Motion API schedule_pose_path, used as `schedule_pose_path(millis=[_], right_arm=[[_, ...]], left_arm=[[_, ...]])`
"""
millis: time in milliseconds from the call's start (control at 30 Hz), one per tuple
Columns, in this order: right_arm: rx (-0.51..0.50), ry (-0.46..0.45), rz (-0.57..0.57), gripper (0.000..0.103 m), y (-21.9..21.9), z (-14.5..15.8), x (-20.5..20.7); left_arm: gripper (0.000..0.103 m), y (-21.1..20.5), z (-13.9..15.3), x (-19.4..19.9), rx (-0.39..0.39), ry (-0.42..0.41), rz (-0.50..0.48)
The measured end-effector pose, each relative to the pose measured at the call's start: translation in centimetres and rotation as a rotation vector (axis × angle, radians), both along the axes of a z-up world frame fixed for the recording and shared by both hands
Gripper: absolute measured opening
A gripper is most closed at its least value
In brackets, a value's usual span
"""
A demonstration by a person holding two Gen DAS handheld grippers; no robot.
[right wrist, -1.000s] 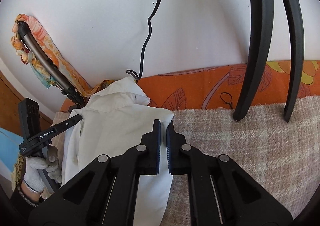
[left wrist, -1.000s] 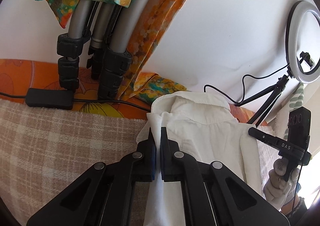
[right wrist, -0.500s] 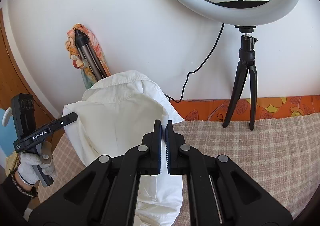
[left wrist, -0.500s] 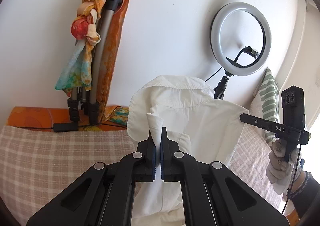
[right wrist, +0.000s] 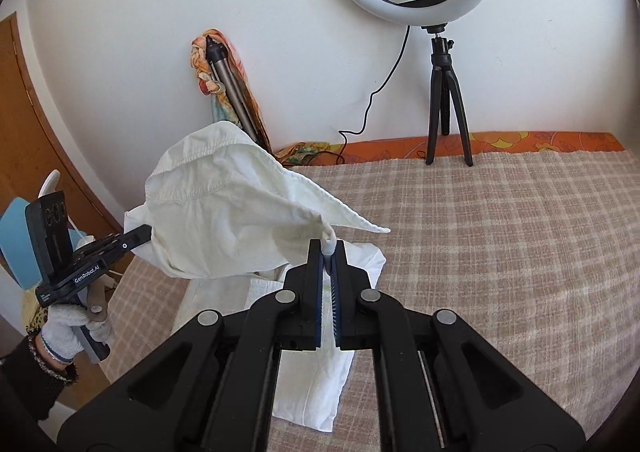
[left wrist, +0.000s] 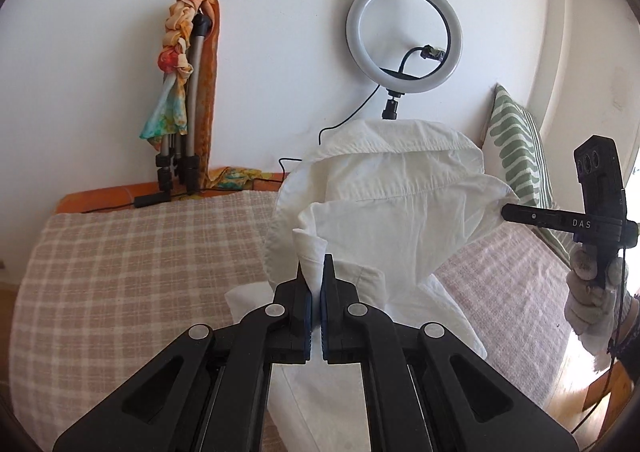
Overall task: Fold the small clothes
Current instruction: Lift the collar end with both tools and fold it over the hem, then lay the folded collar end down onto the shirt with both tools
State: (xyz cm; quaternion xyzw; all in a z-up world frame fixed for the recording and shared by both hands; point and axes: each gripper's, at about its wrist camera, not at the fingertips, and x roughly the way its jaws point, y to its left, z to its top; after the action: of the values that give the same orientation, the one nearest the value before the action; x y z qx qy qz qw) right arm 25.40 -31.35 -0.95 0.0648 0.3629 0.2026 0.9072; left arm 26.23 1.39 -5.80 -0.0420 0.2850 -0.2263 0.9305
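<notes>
White shirt (left wrist: 400,192) pinched by both grippers.

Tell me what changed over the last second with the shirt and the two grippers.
Both grippers drew back and up from the wall, lifting the white shirt off the checked blanket; its top now hangs stretched between them, lower part trailing. Unchanged: left gripper and right gripper stay clamped on the fabric.

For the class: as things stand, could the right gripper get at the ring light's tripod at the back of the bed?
Probably not yet. The right gripper is shut on the white shirt, which the left gripper also holds. The checked blanket before the tripod is bare, so only the shirt ties it up.
</notes>
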Motion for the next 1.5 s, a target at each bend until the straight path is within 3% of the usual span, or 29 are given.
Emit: schedule_pose_path(millis=[133, 267, 433, 500, 533, 567, 600, 700, 800, 900, 933, 1000, 1067, 1100, 1300, 1500], right_arm=[[-0.039, 0.01, 0.016, 0.005, 0.4, -2.5, -4.3], [-0.114, 0.067, 0.036, 0.005, 0.5, -5.8, -7.4], [-0.055, 0.14, 0.05, 0.007, -2.6, -7.7, -10.4], [0.026, 0.156, 0.043, 0.024, -4.4, -7.6, -10.8], [0.075, 0.166, 0.025, 0.046, -5.4, -7.6, -10.8], [0.116, 0.17, -0.005, 0.059, -6.2, -7.6, -10.7], [0.152, 0.172, -0.031, 0.061, -6.9, -7.6, -10.4], [0.233, 0.228, -0.065, 0.061, -7.7, -8.4, -8.8], [0.263, 0.292, -0.08, 0.061, -7.1, -10.1, -7.0], [0.297, 0.363, -0.085, 0.061, -6.3, -12.1, -5.7], [0.308, 0.374, -0.089, 0.061, -6.0, -12.6, -5.3], [0.342, 0.389, -0.086, 0.057, -5.6, -13.4, -4.8], [0.389, 0.416, -0.08, 0.018, -5.2, -14.1, -4.3], [0.413, 0.433, -0.074, 0.012, -4.9, -14.2, -4.1], [0.518, 0.388, -0.006, 0.009, -4.1, -11.4, -5.4], [0.393, 0.47, -0.078, 0.008, -4.3, -14.8, -5.3]], left_arm=[[0.002, -0.3, -2.4, -3.8, 0.065, -0.035, -0.015], [0.004, 0.4, -5.4, -7.2, 0.113, 0.024, -0.023], [0.006, 3.6, -7.0, -11.0, 0.075, 0.082, 0.02], [0.007, 5.3, -6.8, -11.2, -0.01, 0.117, 0.042], [0.011, 6.0, -6.6, -11.0, -0.062, 0.134, 0.056], [0.013, 6.7, -6.4, -10.6, -0.116, 0.156, 0.069], [0.022, 7.1, -6.4, -10.1, -0.176, 0.184, 0.079], [0.047, 7.6, -7.0, -8.4, -0.352, 0.285, 0.101], [0.048, 6.8, -8.5, -6.9, -0.436, 0.371, 0.108], [0.04, 5.4, -10.0, -6.1, -0.44, 0.435, 0.087], [0.022, 5.0, -10.4, -6.0, -0.449, 0.448, 0.074], [0.002, 4.5, -11.1, -5.6, -0.464, 0.476, 0.057], [0.002, 4.4, -11.2, -5.3, -0.47, 0.478, 0.059], [0.002, 4.5, -11.0, -5.3, -0.481, 0.481, 0.056], [0.002, 6.3, -9.3, -5.9, -0.52, 0.46, 0.046], [0.002, 5.8, -12.2, -6.1, -0.438, 0.504, 0.077]])
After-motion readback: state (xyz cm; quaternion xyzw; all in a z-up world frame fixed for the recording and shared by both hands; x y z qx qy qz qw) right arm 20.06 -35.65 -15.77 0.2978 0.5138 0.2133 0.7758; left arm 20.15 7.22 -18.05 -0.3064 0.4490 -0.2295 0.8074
